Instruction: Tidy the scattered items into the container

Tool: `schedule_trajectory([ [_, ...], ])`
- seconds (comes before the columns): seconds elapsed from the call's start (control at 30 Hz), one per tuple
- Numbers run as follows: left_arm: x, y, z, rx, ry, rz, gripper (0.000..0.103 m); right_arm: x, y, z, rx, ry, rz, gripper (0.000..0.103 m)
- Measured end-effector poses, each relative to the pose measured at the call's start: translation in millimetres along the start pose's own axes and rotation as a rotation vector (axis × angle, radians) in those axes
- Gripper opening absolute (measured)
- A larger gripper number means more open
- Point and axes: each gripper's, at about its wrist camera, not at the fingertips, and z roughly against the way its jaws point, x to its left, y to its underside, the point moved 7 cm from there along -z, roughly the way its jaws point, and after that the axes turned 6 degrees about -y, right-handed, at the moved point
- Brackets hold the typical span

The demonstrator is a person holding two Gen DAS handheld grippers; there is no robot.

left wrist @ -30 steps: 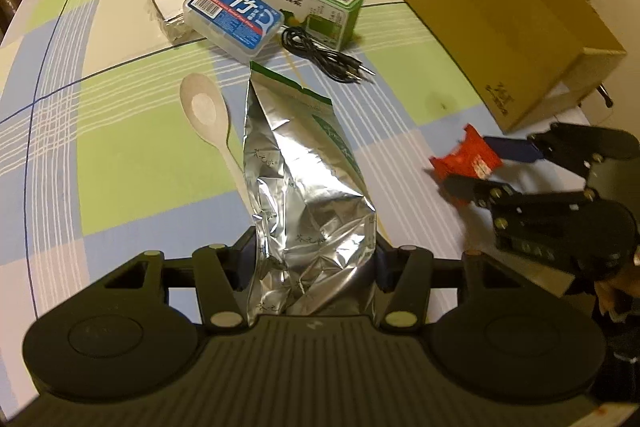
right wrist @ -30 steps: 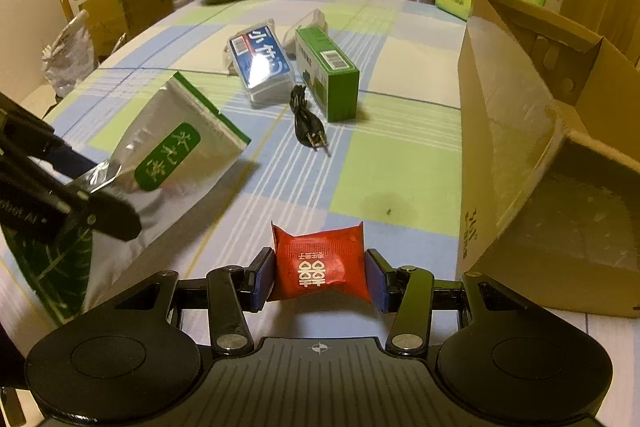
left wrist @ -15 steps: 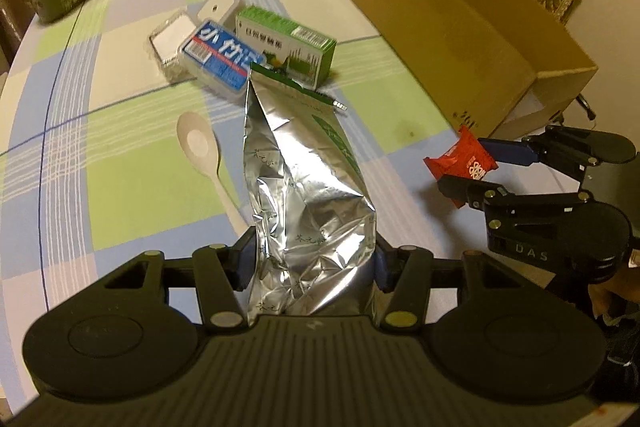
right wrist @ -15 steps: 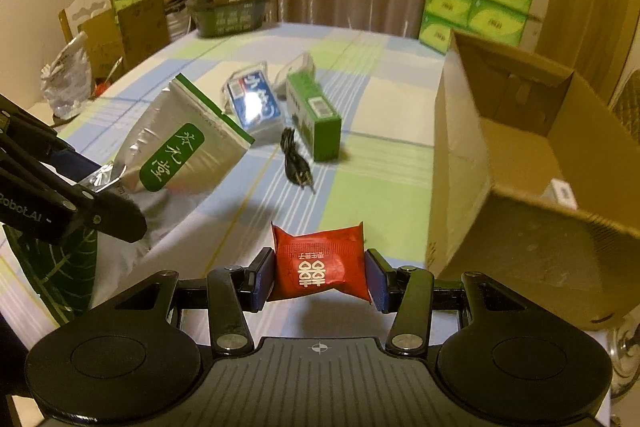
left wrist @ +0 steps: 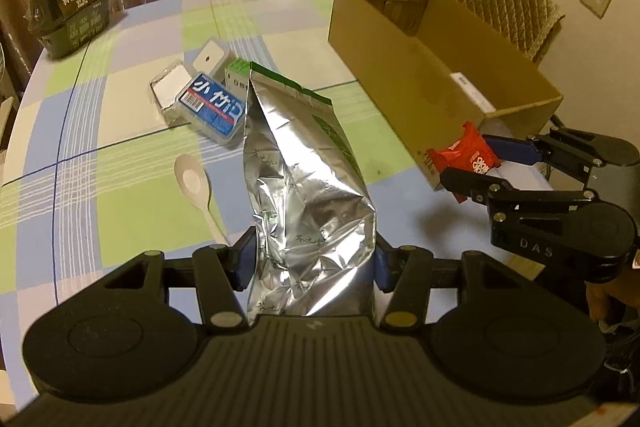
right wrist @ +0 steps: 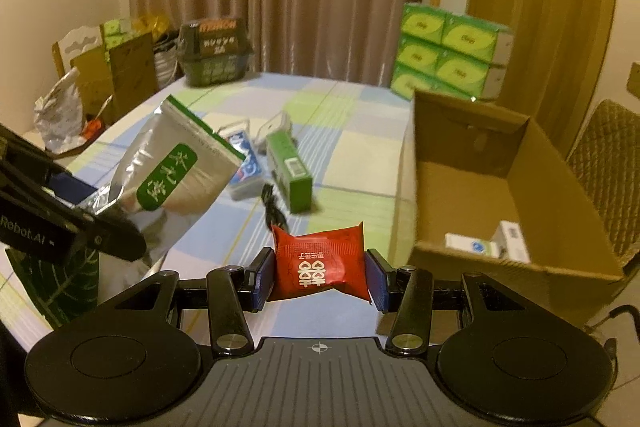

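Between the two blue pads of the left gripper [left wrist: 314, 263] sits one tall, crinkly silver foil bag with a green label [left wrist: 304, 187], pinched and held up off the checked tablecloth [left wrist: 132, 183]. To its right, the right gripper [right wrist: 318, 277] pinches one small red snack packet [right wrist: 320, 261]. Ahead of that gripper stands one open brown cardboard box [right wrist: 472, 187] with two small white boxes [right wrist: 486, 243] inside. Beyond the bag lie one white plastic spoon [left wrist: 196, 187], one blue-labelled clear case [left wrist: 214, 107] and one green carton [right wrist: 289, 175].
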Motion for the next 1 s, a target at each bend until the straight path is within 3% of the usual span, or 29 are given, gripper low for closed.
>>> schedule_trajectory([
  [0.57,-58,-27,17,-0.078,0.077,-0.033,0.05,-52,-19,54,-0.099,0.116,-0.062,0.046],
  [1.0,-110,-71,6,-0.102,0.153,-0.039,0.05,-127,-23,71,-0.127,0.214,-0.158,0.046],
])
